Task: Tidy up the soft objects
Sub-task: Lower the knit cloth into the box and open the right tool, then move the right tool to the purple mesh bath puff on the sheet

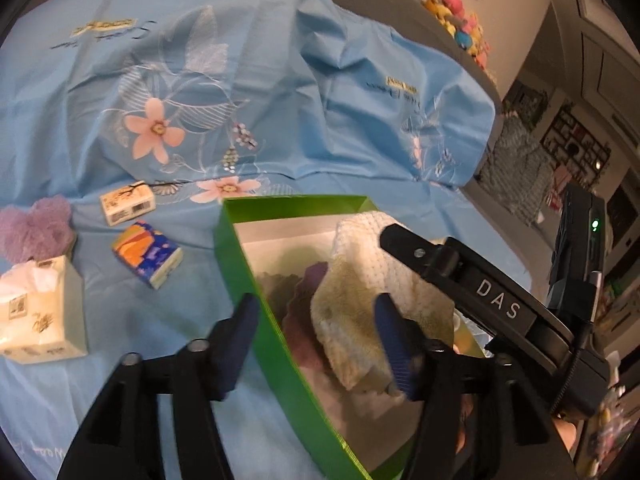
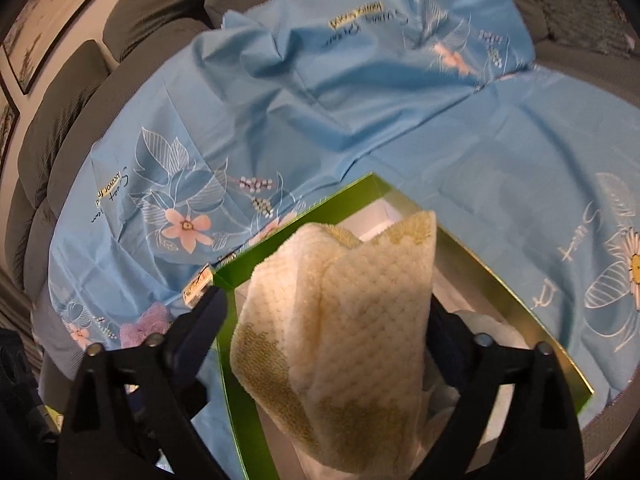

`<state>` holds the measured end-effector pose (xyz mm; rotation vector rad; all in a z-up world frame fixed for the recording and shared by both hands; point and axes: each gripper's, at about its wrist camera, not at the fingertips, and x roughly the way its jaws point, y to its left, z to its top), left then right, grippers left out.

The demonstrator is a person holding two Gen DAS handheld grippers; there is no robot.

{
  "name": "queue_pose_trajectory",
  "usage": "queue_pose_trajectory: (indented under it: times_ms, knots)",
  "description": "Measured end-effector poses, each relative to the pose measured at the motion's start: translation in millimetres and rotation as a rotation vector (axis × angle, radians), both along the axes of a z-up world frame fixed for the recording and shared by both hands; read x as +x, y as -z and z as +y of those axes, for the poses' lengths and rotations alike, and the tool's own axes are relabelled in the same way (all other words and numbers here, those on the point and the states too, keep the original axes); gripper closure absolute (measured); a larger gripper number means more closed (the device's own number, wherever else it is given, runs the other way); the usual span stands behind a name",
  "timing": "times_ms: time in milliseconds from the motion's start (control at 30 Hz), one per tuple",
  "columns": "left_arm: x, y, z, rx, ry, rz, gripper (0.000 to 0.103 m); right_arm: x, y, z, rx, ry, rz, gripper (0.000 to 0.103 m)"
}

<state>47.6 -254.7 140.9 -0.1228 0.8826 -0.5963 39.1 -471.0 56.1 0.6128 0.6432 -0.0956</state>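
Both claws gape, the right claw (image 2: 320,344) straddling the cream towel (image 2: 340,320).

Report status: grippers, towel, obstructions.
Left gripper open, straddling green box wall. Right gripper open around cream towel. Towel in box. Nothing blocking.
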Motion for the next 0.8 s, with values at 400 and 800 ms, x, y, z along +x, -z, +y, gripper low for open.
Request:
queue_pose_trajectory:
  times_ms: [400, 800]
  knots:
    - [-22, 6, 130, 0.078, -0.173, -0.034, 0.034, -29, -25, 36, -0.136, 0.038, -0.078, 0.001]
    - [-4, 52, 290, 0.063, -0.48, 0.047, 0.034, -22, -44, 136, -0.201, -0.22, -0.108, 0.001]
